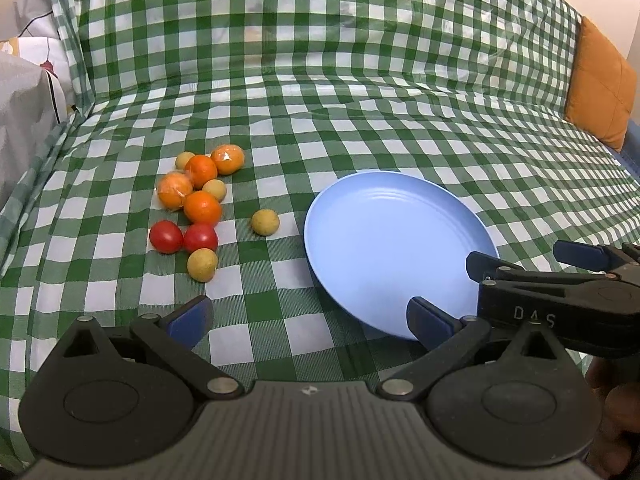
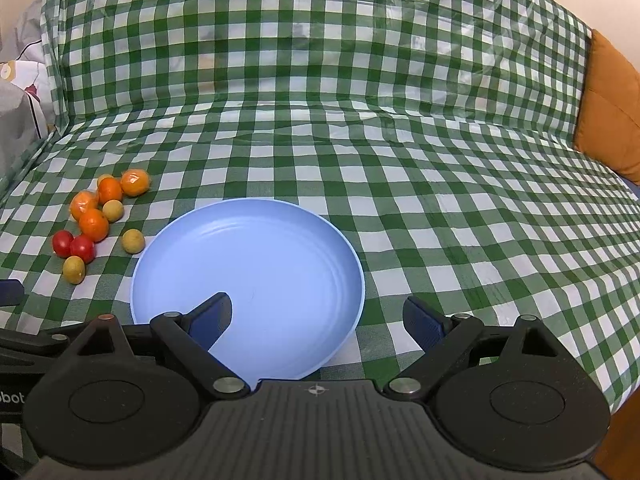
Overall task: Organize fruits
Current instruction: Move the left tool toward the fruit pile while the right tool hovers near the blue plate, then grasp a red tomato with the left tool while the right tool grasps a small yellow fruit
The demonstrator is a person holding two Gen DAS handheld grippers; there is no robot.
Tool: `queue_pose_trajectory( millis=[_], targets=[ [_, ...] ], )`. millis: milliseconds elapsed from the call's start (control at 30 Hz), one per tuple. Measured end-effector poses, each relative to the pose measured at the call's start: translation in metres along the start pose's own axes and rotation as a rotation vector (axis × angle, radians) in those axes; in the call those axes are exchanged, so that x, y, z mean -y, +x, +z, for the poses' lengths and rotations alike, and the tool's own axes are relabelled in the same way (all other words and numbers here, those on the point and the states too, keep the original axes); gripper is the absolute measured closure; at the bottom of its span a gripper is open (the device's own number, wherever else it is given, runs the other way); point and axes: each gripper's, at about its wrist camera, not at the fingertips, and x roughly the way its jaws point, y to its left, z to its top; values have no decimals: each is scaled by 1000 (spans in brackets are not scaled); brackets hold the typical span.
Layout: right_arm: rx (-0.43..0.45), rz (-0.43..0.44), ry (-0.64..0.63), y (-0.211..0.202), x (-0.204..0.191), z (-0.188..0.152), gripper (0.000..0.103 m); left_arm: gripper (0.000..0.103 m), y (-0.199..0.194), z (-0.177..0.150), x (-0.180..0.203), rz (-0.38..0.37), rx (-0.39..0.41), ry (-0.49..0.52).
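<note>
An empty blue plate (image 1: 384,240) (image 2: 256,272) lies on the green checked cloth. To its left is a cluster of fruit: several oranges (image 1: 202,207) (image 2: 93,224), two red tomatoes (image 1: 166,236) (image 2: 82,249) and several small yellow-brown fruits (image 1: 265,222) (image 2: 133,241). My left gripper (image 1: 310,316) is open and empty, near the plate's front-left rim. My right gripper (image 2: 326,318) is open and empty over the plate's front edge; it also shows in the left wrist view (image 1: 532,258).
The checked cloth (image 2: 440,208) covers a sofa seat and backrest. An orange cushion (image 1: 600,84) (image 2: 612,108) stands at the right end. Grey and patterned bedding (image 1: 28,80) lies at the left.
</note>
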Motion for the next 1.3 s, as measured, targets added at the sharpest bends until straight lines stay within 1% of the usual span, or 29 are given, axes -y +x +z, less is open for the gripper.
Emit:
queue_pose_trajectory(
  millis=[167,300,400,467,500,533,567,600,633,667,733,800,867,900,933,967,1000,1033,1100,1167,1300],
  targets=[
    [6,-1,-1,0,0,-1,10,0,1,0,1,8,-17,1],
    [15,5,1,-1,-1,0,13,0,-4,0,0,-6,2,-1],
    [26,6,0,-2,-3,1,19,1,-9,-1,-2,-15,28,8],
    [34,15,3,-4,-6,2,28,3,-14,-1,-3,-22,45,15],
    [37,23,5,-4,-7,3,30,10,-17,-1,-4,-28,53,22],
    [41,31,8,-5,-8,3,37,18,-19,0,-5,-35,53,34],
    [44,40,11,-6,-10,4,46,40,-21,3,-8,-46,43,52],
    [48,55,14,-7,-11,5,49,68,-22,7,-12,-63,33,62],
    [51,72,18,-8,-14,6,56,84,-24,12,-19,-90,22,67],
    [56,86,22,-9,-16,7,62,102,-25,19,-28,-119,14,75],
    [68,126,25,-11,-21,10,67,102,-27,34,-44,-115,33,108],
    [82,167,20,-14,-30,13,67,102,-28,49,-65,-100,61,139],
    [98,199,6,-16,-40,15,67,101,-25,53,-92,-94,103,119],
    [103,215,-6,-16,-46,15,67,101,-20,51,-105,-76,107,86],
    [105,234,-19,-16,-53,16,67,101,-11,51,-121,-53,58,0],
    [110,256,-33,-16,-60,16,67,101,-3,51,-138,-52,16,-109],
    [115,274,-49,-14,-67,15,67,101,0,52,-149,-59,3,-171],
    [114,288,-71,-11,-75,14,67,101,2,52,-157,-64,0,-213],
    [100,312,-102,-3,-93,10,67,101,4,54,-165,-59,-2,-249],
    [90,349,-126,6,-111,7,67,101,8,54,-170,-65,-21,-273],
    [91,385,-181,22,-146,5,65,101,21,59,-168,-65,-55,-254]
  ],
)
